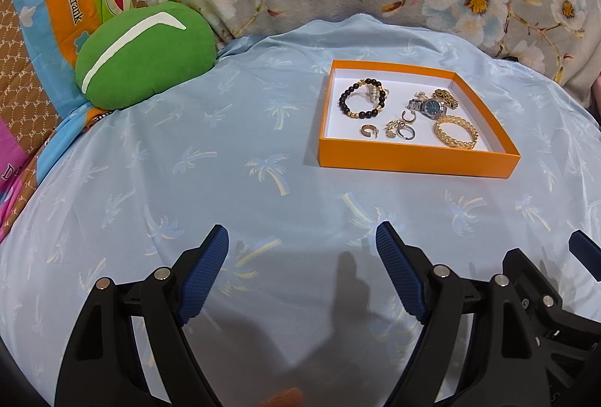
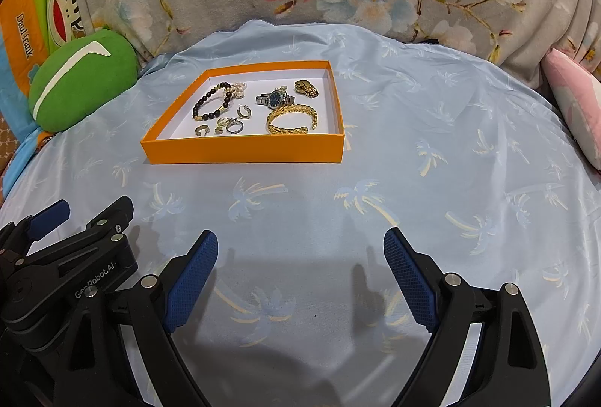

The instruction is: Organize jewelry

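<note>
A shallow orange cardboard tray with a white floor [image 2: 244, 151] holds all the jewelry: a black-and-gold beaded bracelet [image 2: 211, 101] at its left, a silver wristwatch with a blue dial [image 2: 276, 98] near the middle, a braided gold bangle [image 2: 292, 119] at the front right, and several small rings and earrings [image 2: 229, 124] along the front. The tray rests on a pale blue palm-print bedsheet [image 2: 394, 181]. It lies well ahead of both claws, apart from them. The left claw [image 1: 302, 238] and right claw [image 2: 300, 241] both stand spread wide, empty, low over the sheet. A green round plush cushion [image 1: 144, 56] sits beyond the tray's left.
</note>
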Demonstrator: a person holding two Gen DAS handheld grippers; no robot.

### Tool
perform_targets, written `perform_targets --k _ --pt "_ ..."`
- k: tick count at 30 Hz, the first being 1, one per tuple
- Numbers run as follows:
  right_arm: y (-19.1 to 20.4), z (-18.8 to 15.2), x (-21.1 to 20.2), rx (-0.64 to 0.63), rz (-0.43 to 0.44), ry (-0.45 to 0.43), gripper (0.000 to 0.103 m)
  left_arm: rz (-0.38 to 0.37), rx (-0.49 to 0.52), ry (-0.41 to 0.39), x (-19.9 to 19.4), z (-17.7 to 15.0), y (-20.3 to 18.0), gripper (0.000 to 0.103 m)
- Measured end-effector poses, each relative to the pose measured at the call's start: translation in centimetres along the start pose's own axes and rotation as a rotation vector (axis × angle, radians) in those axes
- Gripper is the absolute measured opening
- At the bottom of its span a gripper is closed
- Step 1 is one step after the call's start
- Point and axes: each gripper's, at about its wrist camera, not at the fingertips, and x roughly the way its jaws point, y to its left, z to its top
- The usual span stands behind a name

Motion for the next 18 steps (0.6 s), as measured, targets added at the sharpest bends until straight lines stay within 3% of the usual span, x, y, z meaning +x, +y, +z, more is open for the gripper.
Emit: perform_targets --k 18 --pt "0.02 0.04 -0.02 -0.001 0.0 0.0 0.088 -0.004 0.0 0.005 0.13 -0.01 0.02 0.078"
